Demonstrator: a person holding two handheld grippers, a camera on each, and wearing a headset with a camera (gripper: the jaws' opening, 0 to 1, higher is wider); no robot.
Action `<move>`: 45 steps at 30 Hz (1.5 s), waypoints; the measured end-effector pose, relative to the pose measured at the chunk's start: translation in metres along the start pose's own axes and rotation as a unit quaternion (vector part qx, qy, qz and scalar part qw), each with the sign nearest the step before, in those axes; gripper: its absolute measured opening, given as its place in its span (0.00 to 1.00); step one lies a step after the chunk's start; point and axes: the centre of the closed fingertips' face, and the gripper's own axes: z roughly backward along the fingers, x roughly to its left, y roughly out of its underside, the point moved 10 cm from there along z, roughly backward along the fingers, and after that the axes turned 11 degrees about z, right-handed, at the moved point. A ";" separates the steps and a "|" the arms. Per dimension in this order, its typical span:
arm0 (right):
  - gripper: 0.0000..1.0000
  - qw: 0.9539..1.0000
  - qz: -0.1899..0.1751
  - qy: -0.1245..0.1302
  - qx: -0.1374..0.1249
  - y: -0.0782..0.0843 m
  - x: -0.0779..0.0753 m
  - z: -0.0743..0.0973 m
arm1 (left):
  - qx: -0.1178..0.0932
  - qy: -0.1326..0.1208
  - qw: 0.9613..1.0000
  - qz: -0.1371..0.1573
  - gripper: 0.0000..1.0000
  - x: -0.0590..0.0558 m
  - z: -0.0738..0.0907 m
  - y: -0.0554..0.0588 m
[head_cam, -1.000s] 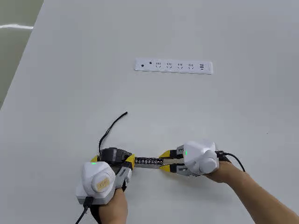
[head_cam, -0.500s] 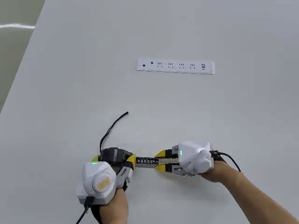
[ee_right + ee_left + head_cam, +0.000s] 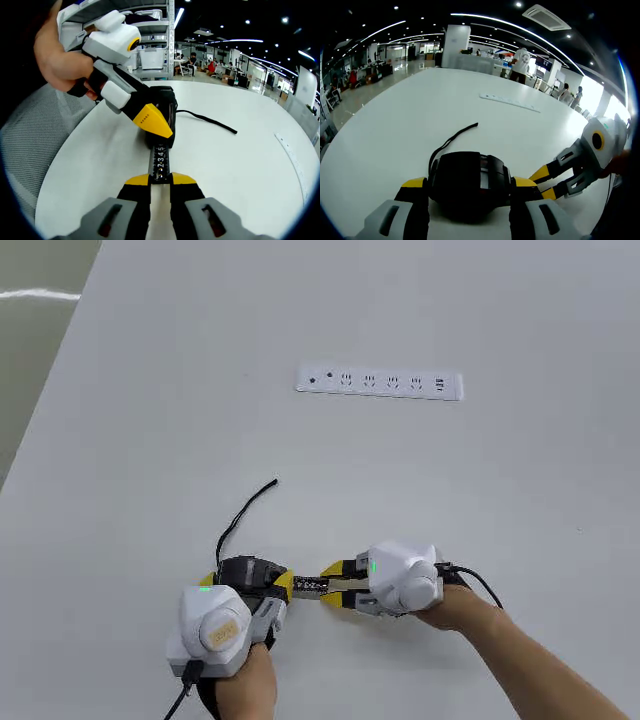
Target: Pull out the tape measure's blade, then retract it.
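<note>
Head view: the tape measure (image 3: 248, 568) sits low on the white worktop (image 3: 140, 400). Its dark case is clamped between the yellow-tipped jaws of the left hand-held gripper (image 3: 245, 581). A short length of blade (image 3: 308, 586) runs from the case to the right hand-held gripper (image 3: 333, 585), whose jaws are pinched together on the blade's end. In the right gripper view, printed numerals show just ahead of them. A black strap (image 3: 245, 512) trails from the case across the worktop, and a white power strip (image 3: 380, 383) lies well beyond.
</note>
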 end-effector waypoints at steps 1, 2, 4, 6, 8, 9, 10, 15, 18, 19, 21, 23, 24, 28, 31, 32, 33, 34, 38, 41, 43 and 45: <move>0.13 1.000 0.000 0.000 0.000 -0.001 0.000 -0.001 | 0.000 0.000 1.000 0.000 0.62 0.000 0.000 0.000; 0.13 1.000 0.000 0.000 0.000 -0.001 0.000 -0.002 | 0.000 0.000 1.000 0.000 0.62 0.000 0.000 0.000; 0.13 1.000 0.000 0.000 -0.001 -0.003 -0.001 -0.004 | 0.000 0.000 1.000 0.001 0.62 0.000 0.000 0.000; 0.13 1.000 0.000 0.000 -0.002 -0.004 -0.001 -0.006 | 0.000 0.000 1.000 0.002 0.62 0.000 0.000 0.000; 0.13 1.000 0.000 0.001 -0.002 -0.006 -0.001 -0.008 | 0.000 -0.001 1.000 0.003 0.62 0.000 0.000 0.000; 0.13 1.000 0.000 0.001 -0.002 -0.006 -0.001 -0.009 | 0.000 -0.001 1.000 0.003 0.62 0.000 0.000 0.000; 0.13 1.000 0.001 0.001 -0.002 -0.007 -0.002 -0.011 | 0.001 -0.001 1.000 0.004 0.62 0.000 0.000 0.000; 0.13 1.000 0.003 0.001 -0.003 -0.010 -0.003 -0.017 | 0.001 -0.002 1.000 0.005 0.62 0.000 0.000 0.001; 0.13 1.000 0.003 0.001 -0.003 -0.012 -0.004 -0.020 | 0.001 -0.003 1.000 0.007 0.62 0.000 0.000 0.001; 0.13 1.000 0.003 0.001 -0.003 -0.013 -0.004 -0.021 | 0.001 -0.003 1.000 0.007 0.62 0.000 0.000 0.001; 0.13 1.000 0.003 0.001 -0.003 -0.014 -0.004 -0.024 | 0.002 -0.003 1.000 0.007 0.62 0.000 0.000 0.000; 0.13 1.000 0.003 0.003 -0.004 -0.016 -0.005 -0.026 | 0.001 -0.004 1.000 0.008 0.62 0.000 0.000 0.000; 0.13 1.000 0.003 0.003 -0.004 -0.016 -0.005 -0.027 | 0.001 -0.004 1.000 0.008 0.62 0.000 0.000 0.000; 0.13 1.000 0.003 0.005 -0.006 -0.020 -0.005 -0.032 | 0.003 -0.003 1.000 0.008 0.62 0.000 0.000 0.000; 0.13 1.000 0.003 0.006 -0.006 -0.022 -0.005 -0.037 | 0.004 -0.004 1.000 0.007 0.62 0.000 0.001 0.000; 0.13 1.000 0.003 0.007 -0.003 -0.021 -0.006 -0.036 | 0.004 -0.005 1.000 0.008 0.62 0.000 0.001 0.000; 0.13 1.000 0.003 0.008 -0.004 -0.021 -0.006 -0.036 | 0.003 -0.005 1.000 0.009 0.62 0.000 0.001 0.000; 0.13 1.000 0.002 0.008 -0.004 -0.021 -0.006 -0.035 | 0.003 -0.006 1.000 0.009 0.62 0.000 0.001 0.000; 0.14 1.000 0.002 0.009 -0.002 -0.021 -0.006 -0.036 | 0.003 -0.006 1.000 0.007 0.62 -0.001 0.000 0.000; 0.14 1.000 0.001 0.009 -0.002 -0.021 -0.005 -0.036 | 0.004 -0.006 1.000 0.005 0.62 -0.001 0.001 0.000; 0.14 1.000 -0.001 0.008 -0.002 -0.021 -0.005 -0.036 | 0.005 -0.007 1.000 0.001 0.62 -0.002 0.001 0.001; 0.14 1.000 -0.010 0.010 -0.003 -0.019 -0.004 -0.037 | 0.003 -0.011 1.000 0.000 0.63 -0.003 0.001 0.001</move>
